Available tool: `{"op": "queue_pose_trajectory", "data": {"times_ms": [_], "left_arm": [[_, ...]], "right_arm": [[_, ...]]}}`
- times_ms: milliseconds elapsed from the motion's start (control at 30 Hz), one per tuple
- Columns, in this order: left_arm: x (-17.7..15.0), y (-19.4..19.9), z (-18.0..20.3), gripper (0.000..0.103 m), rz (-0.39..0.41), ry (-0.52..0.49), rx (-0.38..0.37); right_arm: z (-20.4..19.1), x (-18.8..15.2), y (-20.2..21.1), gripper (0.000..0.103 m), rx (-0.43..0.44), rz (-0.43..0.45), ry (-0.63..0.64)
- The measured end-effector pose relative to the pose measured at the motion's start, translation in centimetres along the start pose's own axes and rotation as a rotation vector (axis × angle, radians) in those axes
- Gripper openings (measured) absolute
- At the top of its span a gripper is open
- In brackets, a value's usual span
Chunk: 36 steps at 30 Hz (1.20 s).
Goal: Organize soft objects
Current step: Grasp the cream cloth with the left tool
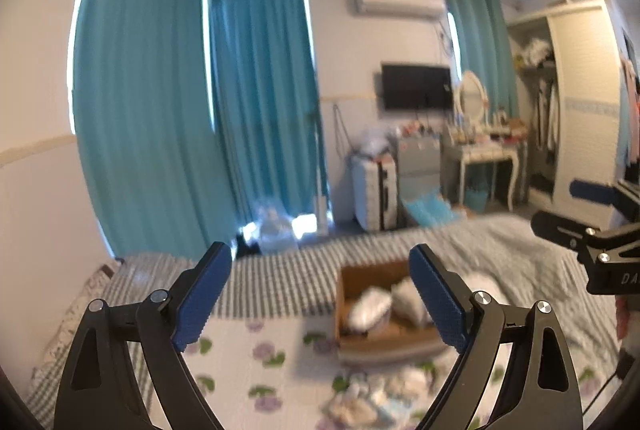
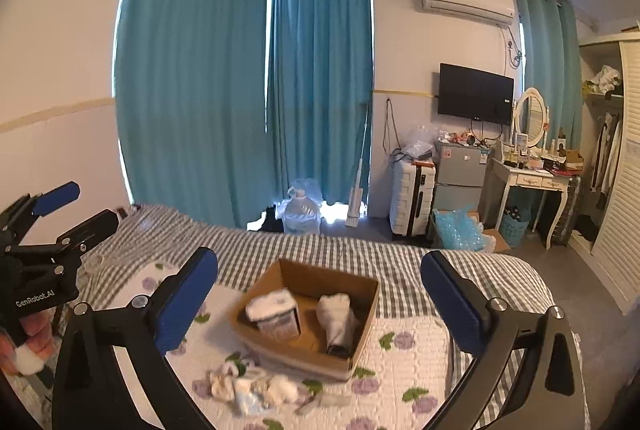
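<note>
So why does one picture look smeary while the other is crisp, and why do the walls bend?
Left wrist view: motion blur smears the cardboard box and bed, with ceiling-light glare top right. Right wrist view: sharp, the box crisp. Both: fisheye lens bows the curtains; daylight leaks around them.

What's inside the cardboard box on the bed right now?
The cardboard box holds two rolled white soft bundles: one on its left, one on its right. The near wall hides the floor beneath them.
</note>
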<state>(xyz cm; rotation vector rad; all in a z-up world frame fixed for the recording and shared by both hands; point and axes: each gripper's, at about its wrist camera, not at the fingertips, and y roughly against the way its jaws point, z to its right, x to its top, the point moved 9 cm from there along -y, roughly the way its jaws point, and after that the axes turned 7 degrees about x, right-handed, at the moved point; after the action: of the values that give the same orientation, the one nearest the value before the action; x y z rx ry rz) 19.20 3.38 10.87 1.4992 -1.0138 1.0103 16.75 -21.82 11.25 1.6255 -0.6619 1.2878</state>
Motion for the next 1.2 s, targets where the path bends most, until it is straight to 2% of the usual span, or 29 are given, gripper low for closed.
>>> {"op": "queue_pose_trajectory", "data": {"times_ms": [100, 200, 400, 667, 733, 867, 1000, 1200], "left_arm": [[-3.4, -1.0, 0.6, 0.091, -0.068, -0.018, -0.005], [-7.6, -3.7, 1.2, 0.091, -0.158, -0.024, 0.003], [-16.0, -8.4, 2.9, 0.091, -0.319, -0.042, -0.004], [-25.4, -13.0, 3.3, 0.091, -0.477, -0.017, -0.034], [-27.9, -13.5, 3.2, 0.09, -0.547, -0.004, -0.052], [-30.2, -13.4, 4.2, 0.089, -0.617, -0.002, -0.091], [-30.7, -13.0, 6.1, 0.089, -0.632, -0.02, -0.131], [-31.4, -13.0, 8.2, 0.063, -0.644, -0.039, -0.181]], "right_arm": [[-1.3, -3.4, -0.9, 0.102, 0.015, -0.054, 0.019], [-1.8, -7.3, -3.0, 0.102, 0.018, -0.11, 0.028], [-1.4, -15.4, -9.8, 0.102, 0.051, -0.275, -0.01], [-0.6, -23.1, -16.7, 0.102, 0.075, -0.388, -0.043], [-0.4, -24.6, -17.3, 0.102, 0.073, -0.403, -0.053], [0.5, -26.5, -17.7, 0.102, 0.059, -0.438, -0.063], [1.5, -26.6, -17.3, 0.102, 0.054, -0.433, -0.119], [1.8, -27.4, -16.5, 0.102, 0.042, -0.443, -0.15]]}}
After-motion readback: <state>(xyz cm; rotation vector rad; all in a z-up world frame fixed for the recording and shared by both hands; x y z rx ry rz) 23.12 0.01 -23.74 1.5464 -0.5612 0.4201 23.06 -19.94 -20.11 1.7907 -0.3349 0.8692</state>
